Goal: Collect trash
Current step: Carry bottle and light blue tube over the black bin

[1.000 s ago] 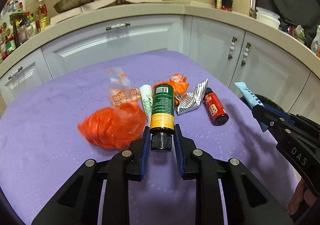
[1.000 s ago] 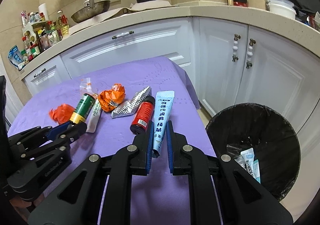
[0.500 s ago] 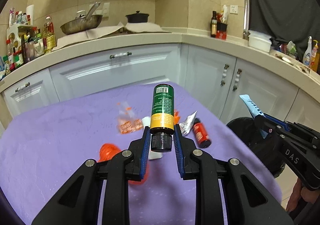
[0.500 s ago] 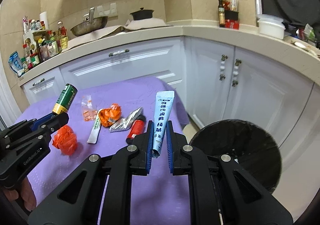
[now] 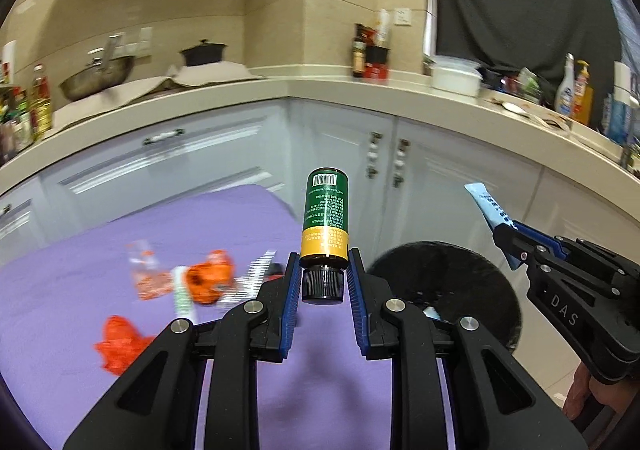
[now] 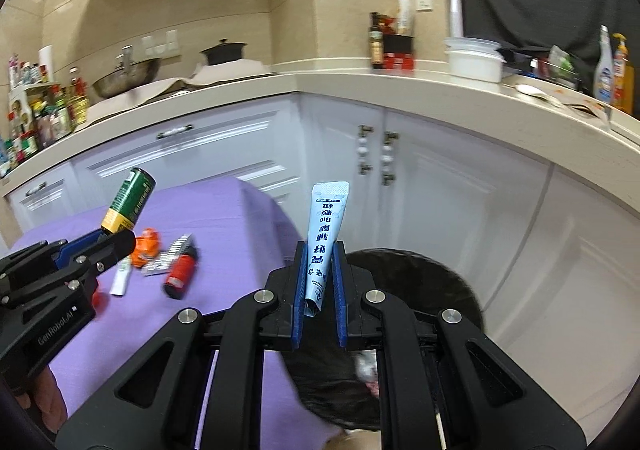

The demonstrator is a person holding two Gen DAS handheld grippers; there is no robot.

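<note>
My left gripper [image 5: 323, 282] is shut on the black cap of a green and yellow bottle [image 5: 326, 218] and holds it in the air above the purple table's right edge; the bottle also shows in the right wrist view [image 6: 128, 200]. My right gripper [image 6: 319, 282] is shut on a light blue tube [image 6: 325, 234] and holds it above the black-lined trash bin [image 6: 440, 278]. In the left wrist view the bin [image 5: 460, 282] sits on the floor to the right of the table, with the tube [image 5: 490, 206] above it.
On the purple table [image 5: 100, 250] lie orange wrappers [image 5: 210, 276], a crumpled orange bag [image 5: 118, 342], a white tube [image 5: 182, 290], a foil piece [image 6: 168, 256] and a red can [image 6: 182, 272]. White cabinets [image 6: 460, 190] stand behind the bin.
Both grippers have lifted off the table and swung right with their loads. The bottle is now near the table's right edge and the tube is over the bin.
</note>
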